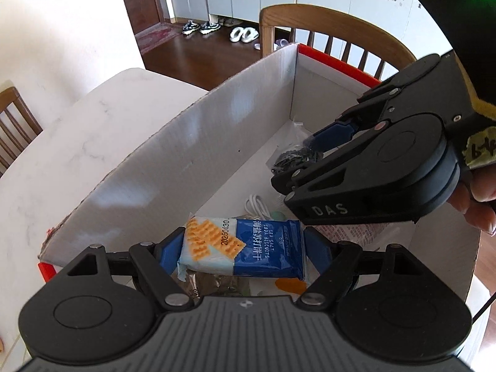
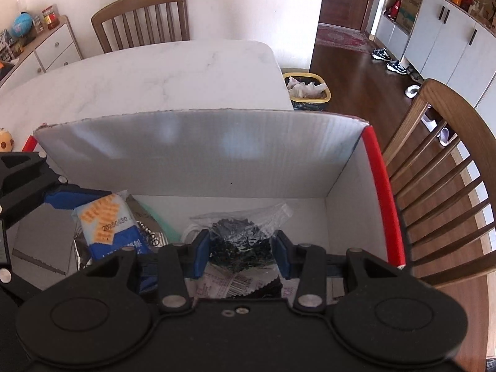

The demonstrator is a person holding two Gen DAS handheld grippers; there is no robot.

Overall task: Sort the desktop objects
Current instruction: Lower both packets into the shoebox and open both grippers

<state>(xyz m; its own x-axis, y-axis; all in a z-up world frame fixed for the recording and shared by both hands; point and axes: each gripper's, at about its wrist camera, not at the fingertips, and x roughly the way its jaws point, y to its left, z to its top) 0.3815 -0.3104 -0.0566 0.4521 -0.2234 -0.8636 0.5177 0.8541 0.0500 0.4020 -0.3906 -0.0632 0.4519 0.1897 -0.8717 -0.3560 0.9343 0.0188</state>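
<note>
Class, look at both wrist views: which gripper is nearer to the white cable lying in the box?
Judging by the left wrist view, the right gripper: it holds a bag of black bits just above the white cable. The left gripper, gripping biscuits, sits slightly farther.

The left wrist view looks steeply down into the white cardboard box (image 1: pixel 192 142) from just above its near rim, facing a wooden chair (image 1: pixel 334 31) and the hallway. The right wrist view peers down from close above the same box (image 2: pixel 198 152), facing across the marble table (image 2: pixel 161 74). Both share the box interior and the soda biscuit packet (image 1: pixel 245 249) (image 2: pixel 111 226).
</note>
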